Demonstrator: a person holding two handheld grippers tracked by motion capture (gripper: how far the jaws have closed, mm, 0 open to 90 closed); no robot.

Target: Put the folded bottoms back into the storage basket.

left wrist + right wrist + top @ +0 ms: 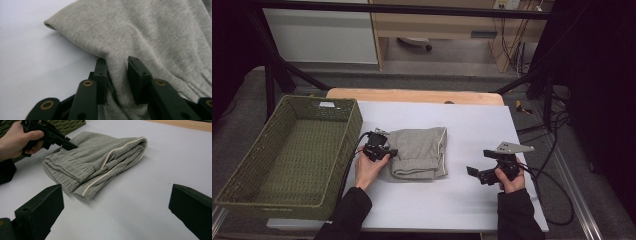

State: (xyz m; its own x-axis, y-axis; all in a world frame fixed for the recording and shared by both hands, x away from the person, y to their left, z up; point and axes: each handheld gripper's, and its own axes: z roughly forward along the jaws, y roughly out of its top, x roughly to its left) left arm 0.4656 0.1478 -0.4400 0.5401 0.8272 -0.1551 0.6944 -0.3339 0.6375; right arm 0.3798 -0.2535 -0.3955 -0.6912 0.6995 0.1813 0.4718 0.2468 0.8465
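My left gripper had its jaws pinched on a fold at the left edge of the pants, which lay folded mid-table beside the basket. My right gripper hung open, off to the right. The pants were soft grey knit, cream-piped, with a ribbed waistband; light and floppy, I judged, so best gripped through several layers.

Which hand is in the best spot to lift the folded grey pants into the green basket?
Left. The left hand-held gripper already pinches the pants' edge beside the basket. The right hand-held gripper sits open, away from them.
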